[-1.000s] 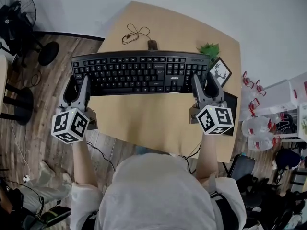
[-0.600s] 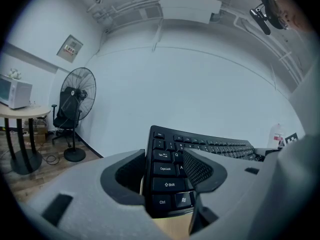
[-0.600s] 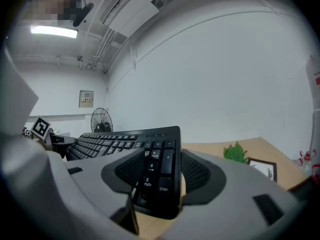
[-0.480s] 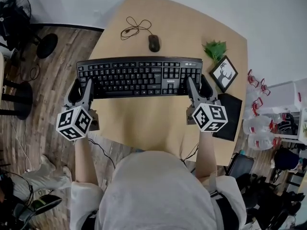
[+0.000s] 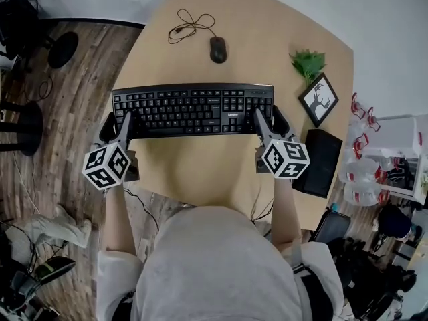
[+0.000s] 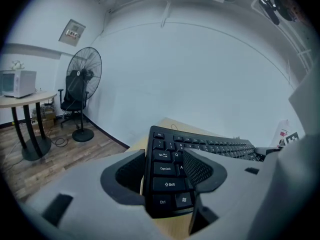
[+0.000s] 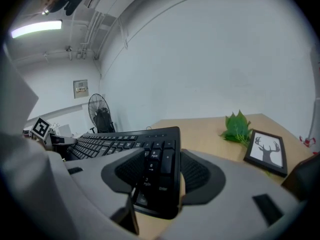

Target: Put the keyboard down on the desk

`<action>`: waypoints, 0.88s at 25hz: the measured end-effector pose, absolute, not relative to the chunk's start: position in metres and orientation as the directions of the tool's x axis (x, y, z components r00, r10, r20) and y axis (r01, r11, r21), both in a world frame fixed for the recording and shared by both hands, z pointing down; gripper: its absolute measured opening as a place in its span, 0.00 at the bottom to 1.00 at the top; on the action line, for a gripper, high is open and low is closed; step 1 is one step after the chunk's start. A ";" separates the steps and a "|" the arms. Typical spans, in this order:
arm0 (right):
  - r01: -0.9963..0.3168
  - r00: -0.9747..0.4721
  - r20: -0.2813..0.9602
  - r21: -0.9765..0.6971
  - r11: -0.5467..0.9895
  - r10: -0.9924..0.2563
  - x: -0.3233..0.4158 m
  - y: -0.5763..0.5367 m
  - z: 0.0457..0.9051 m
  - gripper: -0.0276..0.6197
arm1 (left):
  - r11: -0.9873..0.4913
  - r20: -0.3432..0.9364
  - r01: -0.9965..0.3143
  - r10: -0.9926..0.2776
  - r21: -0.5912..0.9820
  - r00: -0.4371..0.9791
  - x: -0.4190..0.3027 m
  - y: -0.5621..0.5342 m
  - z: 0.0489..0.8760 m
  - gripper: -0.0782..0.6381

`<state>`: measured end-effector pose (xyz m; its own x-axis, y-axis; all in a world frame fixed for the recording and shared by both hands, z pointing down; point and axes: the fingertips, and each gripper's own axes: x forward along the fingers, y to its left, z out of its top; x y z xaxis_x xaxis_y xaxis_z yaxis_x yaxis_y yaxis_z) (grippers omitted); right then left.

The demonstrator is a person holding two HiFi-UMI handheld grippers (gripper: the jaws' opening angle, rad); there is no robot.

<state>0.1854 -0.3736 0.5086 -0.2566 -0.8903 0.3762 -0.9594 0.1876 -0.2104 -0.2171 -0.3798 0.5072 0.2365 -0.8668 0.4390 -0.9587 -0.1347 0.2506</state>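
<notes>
place: office | evidence: desk (image 5: 200, 172), keyboard (image 5: 192, 109), mouse (image 5: 218, 49), office chair (image 6: 74, 95), standing fan (image 6: 85, 66), microwave (image 6: 17, 83)

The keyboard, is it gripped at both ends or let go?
Gripped at both ends. The left hand-held gripper is shut on the keyboard at its Shift-key end, the right hand-held gripper on its number-pad end.

Caps Lock, Shift, Ctrl, Tab and Q on the left-end keys of the black keyboard (image 6: 170, 184), PgUp, 6, 3 and Enter on its number-pad keys in the right gripper view, small white brand mark (image 5: 232, 114) in the head view, perhaps Lenovo
</notes>
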 end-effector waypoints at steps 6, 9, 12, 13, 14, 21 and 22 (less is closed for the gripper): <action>-0.959 -0.264 0.442 -0.214 0.184 -0.857 0.186 -0.376 0.541 0.38 | -0.101 0.509 -0.958 -0.829 0.270 0.231 -0.217 -0.375 0.545 0.44; -0.958 -0.267 0.475 -0.224 0.179 -0.838 0.186 -0.377 0.559 0.38 | -0.086 0.540 -0.959 -0.811 0.270 0.225 -0.218 -0.374 0.562 0.44; -0.957 -0.270 0.506 -0.237 0.169 -0.819 0.184 -0.374 0.576 0.38 | -0.077 0.568 -0.960 -0.792 0.268 0.222 -0.220 -0.371 0.576 0.44; -0.956 -0.271 0.515 -0.241 0.166 -0.813 0.183 -0.373 0.581 0.38 | -0.074 0.576 -0.961 -0.787 0.267 0.221 -0.221 -0.370 0.580 0.44; -0.956 -0.272 0.522 -0.245 0.163 -0.808 0.182 -0.372 0.585 0.38 | -0.071 0.584 -0.961 -0.781 0.268 0.220 -0.222 -0.370 0.584 0.44; -0.955 -0.279 0.564 -0.246 0.165 -0.777 0.177 -0.376 0.606 0.38 | -0.036 0.632 -0.960 -0.746 0.278 0.211 -0.227 -0.367 0.609 0.44; -0.955 -0.281 0.569 -0.246 0.166 -0.773 0.177 -0.377 0.609 0.38 | -0.032 0.637 -0.960 -0.742 0.278 0.209 -0.227 -0.367 0.612 0.44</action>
<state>0.1766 -0.3770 0.6086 -0.2807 -0.7731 0.5689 -0.9550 0.1656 -0.2461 -0.2266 -0.3665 0.6121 0.2088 -0.7421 0.6369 -0.9601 -0.0317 0.2778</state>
